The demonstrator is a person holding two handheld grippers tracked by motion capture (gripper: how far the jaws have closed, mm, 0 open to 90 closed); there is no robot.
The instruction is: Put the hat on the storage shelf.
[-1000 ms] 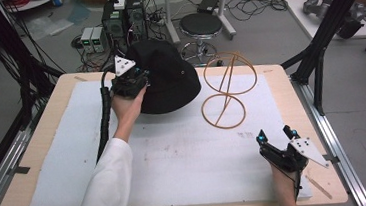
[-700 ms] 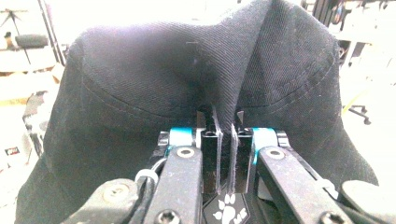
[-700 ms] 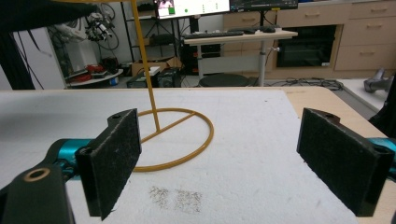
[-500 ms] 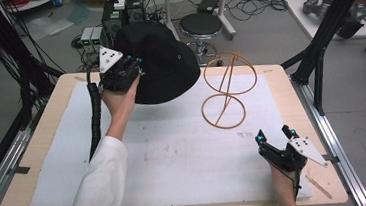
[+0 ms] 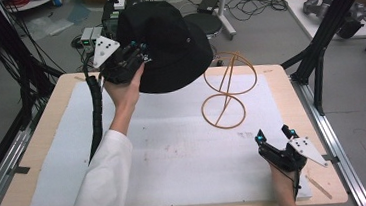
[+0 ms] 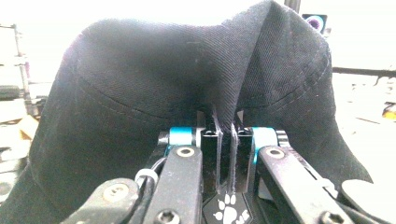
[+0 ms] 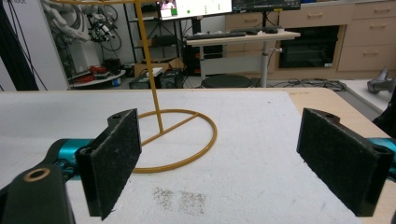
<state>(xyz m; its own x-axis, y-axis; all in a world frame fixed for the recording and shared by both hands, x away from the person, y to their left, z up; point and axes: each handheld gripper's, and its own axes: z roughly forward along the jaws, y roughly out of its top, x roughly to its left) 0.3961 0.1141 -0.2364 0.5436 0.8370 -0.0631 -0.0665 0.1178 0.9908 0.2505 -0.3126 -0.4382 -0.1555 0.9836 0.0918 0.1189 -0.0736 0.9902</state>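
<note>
We judge the step in hand to be carrying the black cloth bucket hat [image 5: 166, 44] toward the yellow wire hat stand with two rings on a slanted stem [image 5: 227, 90]. The hat hangs off the white foam-covered wooden table [image 5: 65, 158], its crown ahead of and above our left gripper [image 5: 134, 54], whose jaws are pressed together on a fold of the brim, cloth pinched between the pads [image 6: 228, 133]. The stand rests on the sheet beyond the hat, on the far side from those jaws. Next, we think, the hat must travel over the stand's top ring and settle there before the pinch lets go. Our right gripper [image 5: 274, 137] rests near the table edge, jaws wide apart, nothing between them; the stand's base ring lies straight ahead.
</note>
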